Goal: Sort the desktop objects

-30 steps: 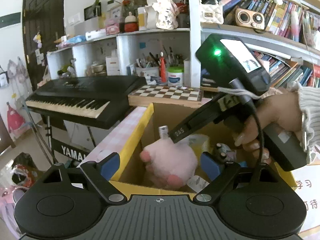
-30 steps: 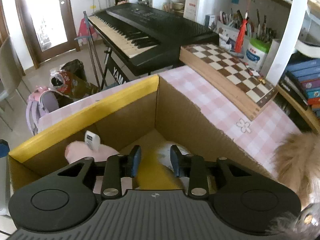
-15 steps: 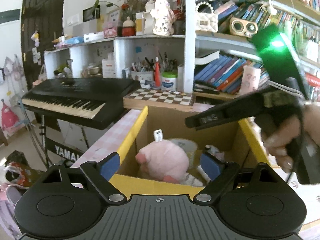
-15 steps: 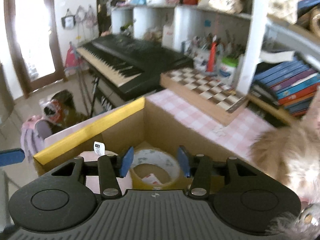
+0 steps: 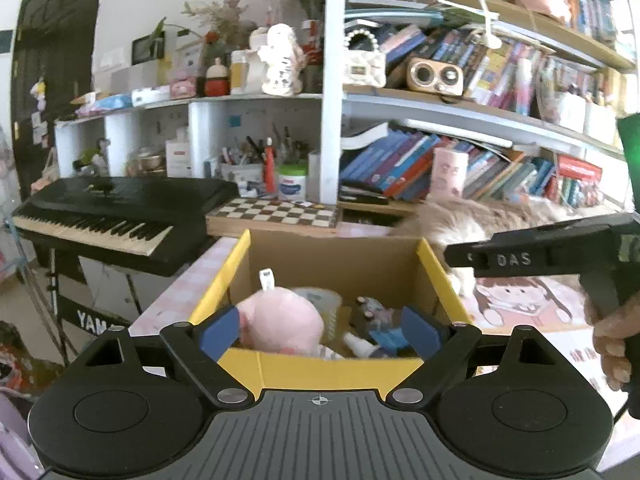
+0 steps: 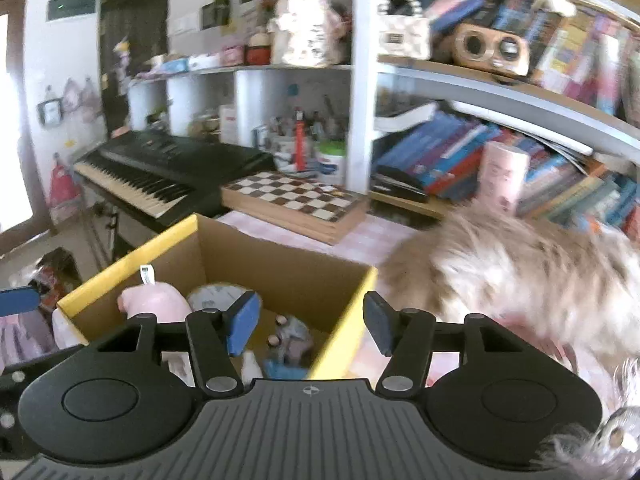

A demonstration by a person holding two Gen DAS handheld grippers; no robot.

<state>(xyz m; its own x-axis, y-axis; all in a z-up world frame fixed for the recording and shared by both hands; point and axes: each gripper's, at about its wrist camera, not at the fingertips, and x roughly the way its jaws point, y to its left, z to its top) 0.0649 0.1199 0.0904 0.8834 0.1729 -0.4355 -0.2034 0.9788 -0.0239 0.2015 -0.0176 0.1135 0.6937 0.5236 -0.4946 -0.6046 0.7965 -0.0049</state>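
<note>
Grippers (image 5: 320, 330) (image 6: 306, 326) above box (image 5: 332, 372), jaws apart

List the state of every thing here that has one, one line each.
Cardboard box: open-topped, partly filled.
Pink plush toy: lying in the box.
Tape roll: in the box, behind the plush.
Chessboard: closed, flat on the table.
Left hand-held gripper: open, empty.
Right hand-held gripper: jaws just opened, empty, over the box's right wall.
</note>
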